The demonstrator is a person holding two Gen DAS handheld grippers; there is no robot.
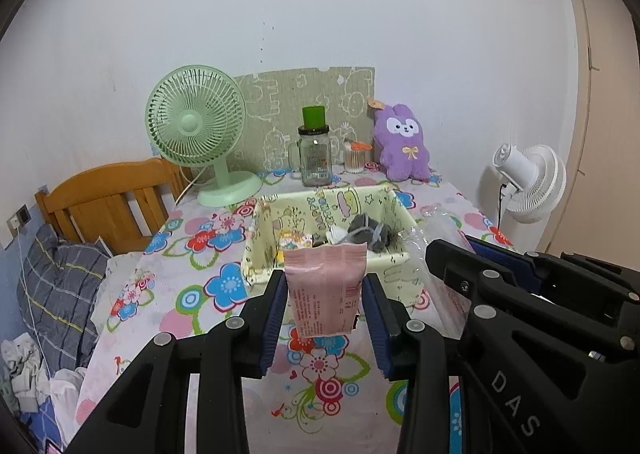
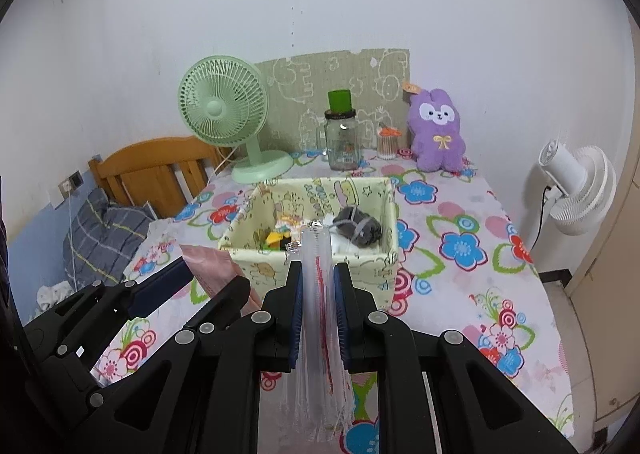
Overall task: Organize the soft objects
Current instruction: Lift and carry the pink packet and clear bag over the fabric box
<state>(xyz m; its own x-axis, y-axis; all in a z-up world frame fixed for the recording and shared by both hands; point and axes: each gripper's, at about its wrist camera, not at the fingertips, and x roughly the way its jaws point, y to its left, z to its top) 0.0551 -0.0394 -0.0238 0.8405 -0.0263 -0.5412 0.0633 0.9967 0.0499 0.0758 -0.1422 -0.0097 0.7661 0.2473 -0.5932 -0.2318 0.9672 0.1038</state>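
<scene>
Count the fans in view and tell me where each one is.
2. A green fan stands at the table's far left, by the wall. A white fan stands past the table's right edge. None seems hidden.

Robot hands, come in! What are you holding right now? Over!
Left gripper shut on pink packet. Right gripper shut on clear bag. Both held up, short of the box. Nothing in the way. Over.

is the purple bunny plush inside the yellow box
No, the purple bunny plush sits on the table against the wall, behind the yellow box.
</scene>
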